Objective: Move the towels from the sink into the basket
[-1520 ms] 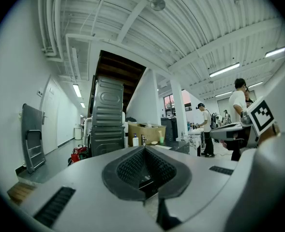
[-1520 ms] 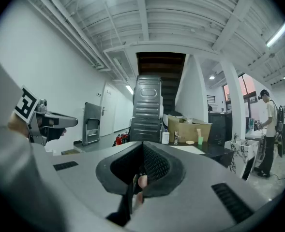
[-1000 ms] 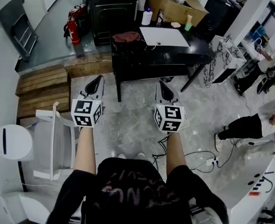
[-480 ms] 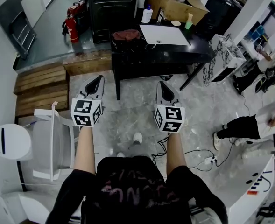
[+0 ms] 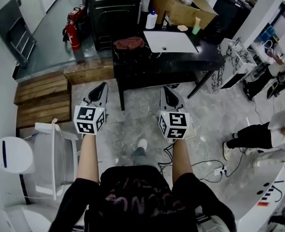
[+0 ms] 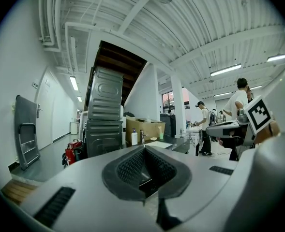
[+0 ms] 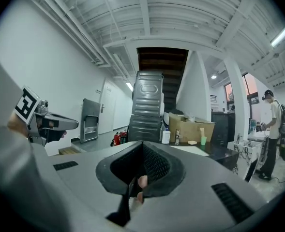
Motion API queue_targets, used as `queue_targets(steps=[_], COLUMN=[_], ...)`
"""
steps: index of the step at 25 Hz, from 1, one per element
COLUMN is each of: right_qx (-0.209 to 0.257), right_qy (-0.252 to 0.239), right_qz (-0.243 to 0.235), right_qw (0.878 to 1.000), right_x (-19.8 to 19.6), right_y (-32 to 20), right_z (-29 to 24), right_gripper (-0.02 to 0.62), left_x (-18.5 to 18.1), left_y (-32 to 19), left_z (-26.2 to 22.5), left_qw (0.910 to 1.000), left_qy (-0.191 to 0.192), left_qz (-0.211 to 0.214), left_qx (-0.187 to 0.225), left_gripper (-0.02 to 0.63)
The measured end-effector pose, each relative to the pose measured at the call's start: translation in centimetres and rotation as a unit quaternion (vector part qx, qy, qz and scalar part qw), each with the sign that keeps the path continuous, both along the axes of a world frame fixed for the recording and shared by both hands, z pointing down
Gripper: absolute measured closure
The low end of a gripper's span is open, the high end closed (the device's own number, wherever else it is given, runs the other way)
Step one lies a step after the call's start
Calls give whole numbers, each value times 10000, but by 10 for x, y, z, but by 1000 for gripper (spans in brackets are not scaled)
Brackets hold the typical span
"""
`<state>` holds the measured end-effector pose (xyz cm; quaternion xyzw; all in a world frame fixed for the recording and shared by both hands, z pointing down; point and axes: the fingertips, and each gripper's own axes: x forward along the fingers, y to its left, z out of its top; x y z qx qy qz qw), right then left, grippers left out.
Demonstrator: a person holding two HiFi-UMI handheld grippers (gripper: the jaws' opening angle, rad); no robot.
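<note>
A red-brown towel (image 5: 128,43) lies bunched on the left end of the black table (image 5: 181,62), just left of the white sink (image 5: 169,41). I cannot make out a basket. My left gripper (image 5: 99,89) and right gripper (image 5: 170,95) are held level side by side over the floor, short of the table's front edge. Both point toward the table. The left gripper (image 6: 144,170) has its jaws together with nothing between them. The right gripper (image 7: 140,172) also shows its jaws closed and empty. The sink (image 7: 196,150) appears past the right gripper's jaws.
Behind the table stand a black metal cabinet (image 5: 114,11), a cardboard box (image 5: 180,4), a soap bottle (image 5: 152,19) and a green cup (image 5: 196,26). A fire extinguisher (image 5: 73,30) and wooden pallets (image 5: 40,96) are left. A white chair (image 5: 55,151) is near left; people (image 5: 258,133) and cables (image 5: 207,167) are right.
Both grippers and the camera have moved forward toward the table. The person's foot has stepped forward between the arms. Both jaws have stayed shut.
</note>
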<state>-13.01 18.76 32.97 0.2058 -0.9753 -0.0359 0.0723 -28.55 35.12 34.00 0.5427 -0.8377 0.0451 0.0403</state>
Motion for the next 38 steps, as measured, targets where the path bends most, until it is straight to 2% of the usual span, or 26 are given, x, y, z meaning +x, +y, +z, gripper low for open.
queue_targets(steps=[10,25,38], right_qx=[-161,-351,-333], right_qy=[39,-15,-10], right_qz=[28,-391,-546], right_qw=[9999,9986,9980], right_x=[-51,-132,-177], right_y=[-82,-219,-254], right_z=[14,16,15], right_gripper=[580,580,580], left_x=[-48,-116,-154], left_y=[-78,-207,-246], left_z=[17,12,10], left_qw=[9997,9989,9986], left_qy=[121,128,88], left_qz=[40,-330,-357], left_qx=[-184,-315,-367], left_gripper=[589,591,591])
